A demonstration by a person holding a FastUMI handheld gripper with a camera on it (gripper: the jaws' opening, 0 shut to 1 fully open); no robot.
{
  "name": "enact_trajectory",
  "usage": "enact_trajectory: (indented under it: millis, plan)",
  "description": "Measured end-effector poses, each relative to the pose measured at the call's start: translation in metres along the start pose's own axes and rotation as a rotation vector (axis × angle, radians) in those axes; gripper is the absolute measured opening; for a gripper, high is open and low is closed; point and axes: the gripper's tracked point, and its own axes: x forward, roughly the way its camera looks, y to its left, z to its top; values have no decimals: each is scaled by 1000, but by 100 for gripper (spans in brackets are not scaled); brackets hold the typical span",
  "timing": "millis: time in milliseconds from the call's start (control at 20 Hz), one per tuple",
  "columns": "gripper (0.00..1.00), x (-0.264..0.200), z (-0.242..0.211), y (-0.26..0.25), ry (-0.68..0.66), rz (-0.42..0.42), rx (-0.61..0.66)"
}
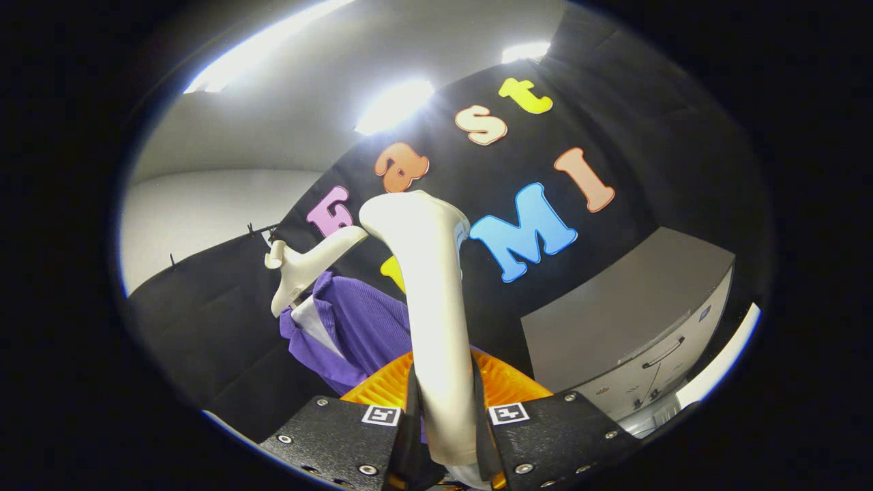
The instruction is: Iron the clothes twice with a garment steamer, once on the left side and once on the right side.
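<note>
Both fingers of your tongs clench the steamer handle between them; the purple garment hangs just beyond. First pass seems ahead: bring the head against it.

Likely a recording booth: black cloth wall, grey cabinet.

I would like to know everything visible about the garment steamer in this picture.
The garment steamer looks like smooth, glossy cream-white plastic. Its long handle rises from between the claw fingers, which press on it from both sides, and curves at the top into a rounded bend. From there a slimmer head branches toward the purple garment and ends at a small knob-like tip. The head's lower end lies at the garment's collar; real contact cannot be confirmed. No steam is visible.
</note>
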Motion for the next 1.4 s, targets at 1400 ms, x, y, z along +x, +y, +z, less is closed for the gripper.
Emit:
enact_trajectory:
  millis: [1400]
  plan:
    - [33, 80, -97, 90, -89, -173, -491]
